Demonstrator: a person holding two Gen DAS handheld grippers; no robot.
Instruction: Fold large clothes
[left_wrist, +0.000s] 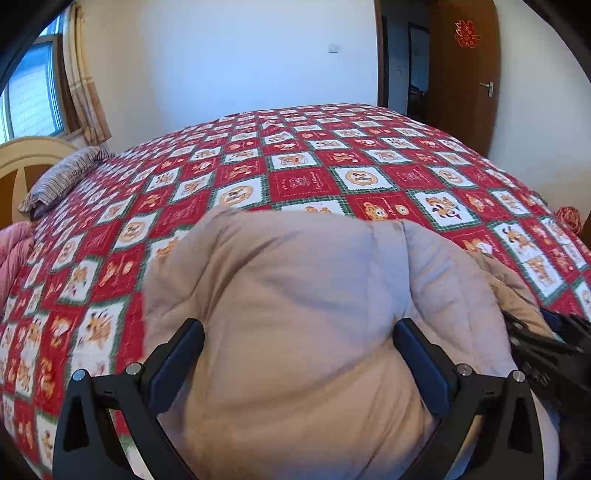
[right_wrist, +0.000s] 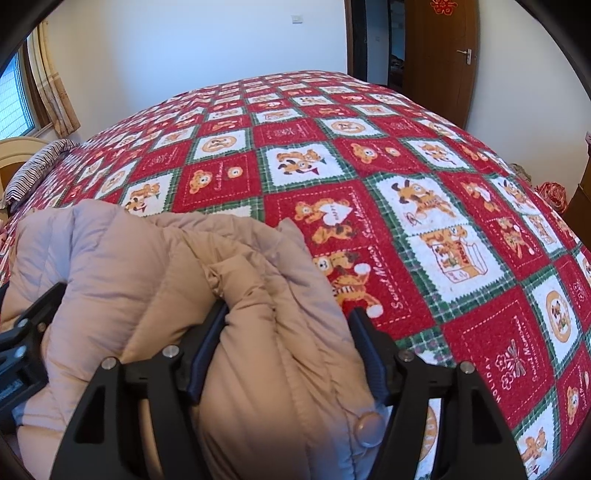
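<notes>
Item: one padded jacket (left_wrist: 295, 295), beige, quilted in soft puffy panels with stitched seams, matte woven shell. It lies bundled on the bed, filling the lower centre of the left wrist view and the lower left of the right wrist view. A round, pale snap button (right_wrist: 368, 428) sits on its edge, bottom centre of the right wrist view.

Your left hand-held gripper (left_wrist: 295, 365): black plastic arms, flat dark pads, silver screw heads. Its jaws stand wide, one on each side of a rounded bulge of the jacket; you cannot tell from the frame whether the pads press the fabric.

Your right hand-held gripper (right_wrist: 288, 354): same build. Its jaws are opening, with a thick gathered fold of the jacket between them; the fabric bulges against both pads.

Bed cover (left_wrist: 332, 173): fleecy, checked in red and white squares with green plaid borders and printed orange cartoon bears, spread flat across the middle of both views.

Pillow (left_wrist: 62, 177): striped, soft, left edge of frame, beside a cream curved headboard (left_wrist: 26, 158).

Door (left_wrist: 465, 74): brown wood, metal lever handle, red paper ornament, upper right.

Window (left_wrist: 29, 96) with pale patterned curtain (left_wrist: 85, 92), upper left.
</notes>
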